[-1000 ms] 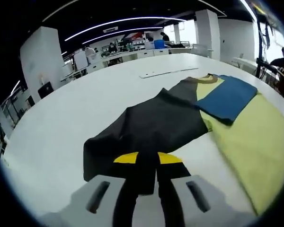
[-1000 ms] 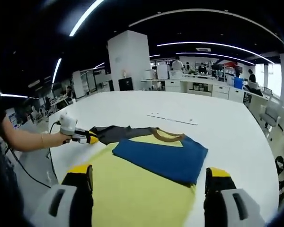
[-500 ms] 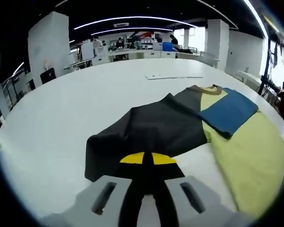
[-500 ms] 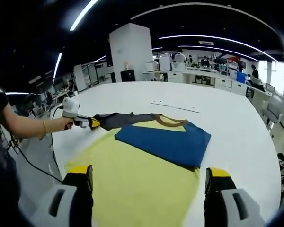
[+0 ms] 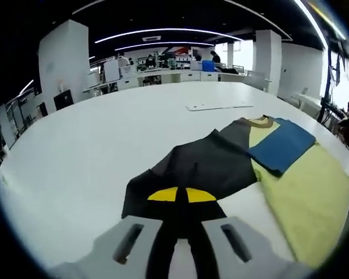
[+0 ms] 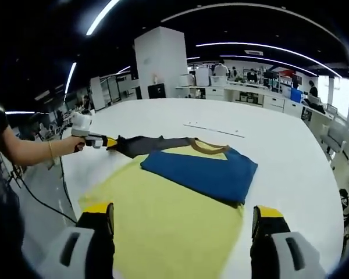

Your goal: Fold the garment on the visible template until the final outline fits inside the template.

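Note:
A T-shirt lies flat on the white table (image 5: 93, 139). It has a yellow body (image 6: 163, 215), a brown collar (image 6: 208, 150) and a blue sleeve (image 6: 200, 171) folded across the chest. Its dark grey sleeve (image 5: 209, 165) stretches out sideways, and my left gripper (image 5: 181, 195) is shut on the tip. From the right gripper view the left gripper (image 6: 99, 141) holds that dark sleeve (image 6: 151, 143) slightly off the table. My right gripper (image 6: 183, 214) hovers open over the yellow hem, holding nothing.
A thin white strip (image 6: 212, 129) lies on the table beyond the collar. A person's forearm (image 6: 29, 152) reaches in from the left with a cable hanging off the table edge. Desks, pillars and people stand far behind.
My left gripper has drawn the dark sleeve outward and a little upward, so it looks narrower and tauter. The right gripper has hardly moved.

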The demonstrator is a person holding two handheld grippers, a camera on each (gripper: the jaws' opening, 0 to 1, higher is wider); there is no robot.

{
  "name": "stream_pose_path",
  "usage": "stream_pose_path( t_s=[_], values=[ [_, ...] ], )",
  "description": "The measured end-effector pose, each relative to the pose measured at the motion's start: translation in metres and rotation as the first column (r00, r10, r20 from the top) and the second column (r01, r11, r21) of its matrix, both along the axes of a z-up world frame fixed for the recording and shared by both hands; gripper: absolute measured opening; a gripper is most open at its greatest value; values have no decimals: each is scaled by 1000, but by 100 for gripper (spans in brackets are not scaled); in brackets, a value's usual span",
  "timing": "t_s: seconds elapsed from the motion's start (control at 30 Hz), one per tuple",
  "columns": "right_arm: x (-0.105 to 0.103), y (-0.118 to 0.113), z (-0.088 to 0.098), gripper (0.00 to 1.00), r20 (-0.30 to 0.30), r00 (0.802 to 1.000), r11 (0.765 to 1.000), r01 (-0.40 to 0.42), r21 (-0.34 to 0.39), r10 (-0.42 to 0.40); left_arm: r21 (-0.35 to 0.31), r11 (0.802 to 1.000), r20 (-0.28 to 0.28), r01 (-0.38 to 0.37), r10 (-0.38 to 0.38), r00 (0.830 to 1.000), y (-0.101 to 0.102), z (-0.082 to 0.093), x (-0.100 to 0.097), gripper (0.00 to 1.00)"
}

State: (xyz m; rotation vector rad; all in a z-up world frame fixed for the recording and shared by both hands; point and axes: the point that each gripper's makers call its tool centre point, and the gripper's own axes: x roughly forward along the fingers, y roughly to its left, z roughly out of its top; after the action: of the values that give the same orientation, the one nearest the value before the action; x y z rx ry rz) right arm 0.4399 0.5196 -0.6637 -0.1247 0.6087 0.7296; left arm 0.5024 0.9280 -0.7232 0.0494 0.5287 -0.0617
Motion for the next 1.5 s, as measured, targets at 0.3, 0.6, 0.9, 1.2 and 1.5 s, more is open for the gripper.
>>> stream_pose_path(
  t_s=[0.3,0.6,0.9,1.2,1.5],
  values=[
    [-5,-8,3,100,7,1000,1000,20,-15,-20,40,985,39,-168,166,985,47,15,-3,0],
    [-5,-8,1,100,5,1000,999,29,-19,-29,90,943,86,-320,313,946,91,31,-12,0],
    [-7,-5,1,100,9,1000,1000,14,-24,-14,116,906,96,-408,399,912,118,42,-27,0],
    [-7,-8,0,100,8,1000,999,17,-29,-17,113,897,53,-426,423,904,119,36,-35,0],
    [-8,-7,0,100,2,1000,999,11,-30,-11,124,889,-2,-440,444,896,120,25,-43,0]
  ],
)
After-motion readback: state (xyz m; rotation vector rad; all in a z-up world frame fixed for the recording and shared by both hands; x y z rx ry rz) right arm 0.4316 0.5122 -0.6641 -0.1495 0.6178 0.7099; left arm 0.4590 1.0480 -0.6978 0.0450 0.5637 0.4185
